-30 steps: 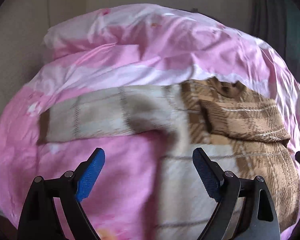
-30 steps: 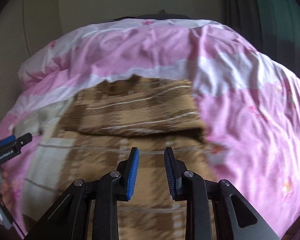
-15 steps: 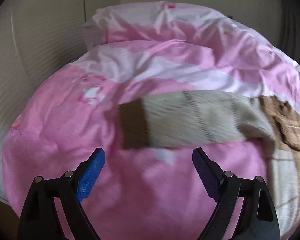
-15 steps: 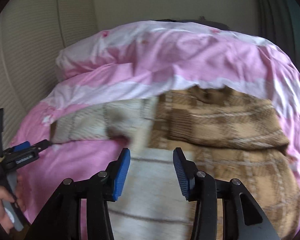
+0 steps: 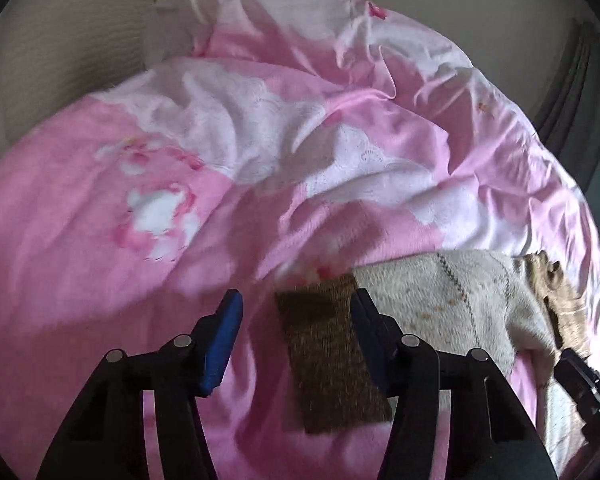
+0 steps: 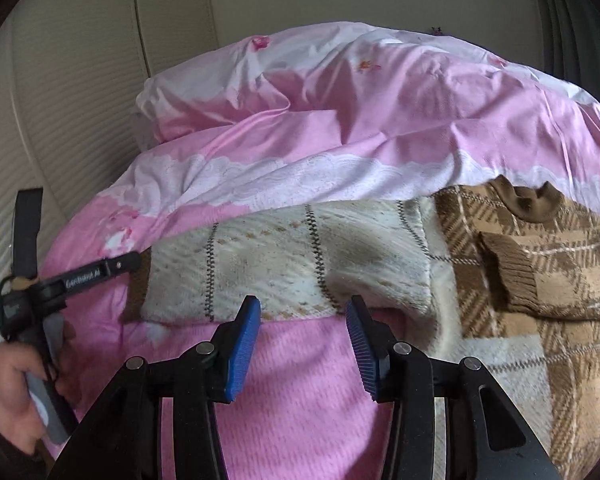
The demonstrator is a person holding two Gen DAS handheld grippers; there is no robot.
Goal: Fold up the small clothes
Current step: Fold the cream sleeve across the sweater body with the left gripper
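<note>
A brown and cream plaid sweater (image 6: 540,292) lies flat on the bed. One cream sleeve (image 6: 292,264) stretches out to the left and ends in a dark brown cuff (image 5: 328,360). That cuff lies between the fingers of my left gripper (image 5: 296,302), whose jaws are closing. The right pad is at the cuff's edge and the left pad (image 5: 224,340) stands clear of it. My right gripper (image 6: 302,340) is open just in front of the sleeve's middle, with only bedding between its fingers. The other sleeve (image 6: 508,276) is folded across the sweater's body.
A rumpled pink and white duvet (image 6: 340,120) covers the bed under the sweater. A beige ribbed headboard (image 6: 60,120) stands at the left and dark curtains (image 5: 580,80) at the right. A person's hand (image 6: 12,396) holds the left gripper's handle.
Both grippers have swept left along the outstretched sleeve. The left one now straddles the cuff and its jaws have narrowed. The right one's jaws have widened.
</note>
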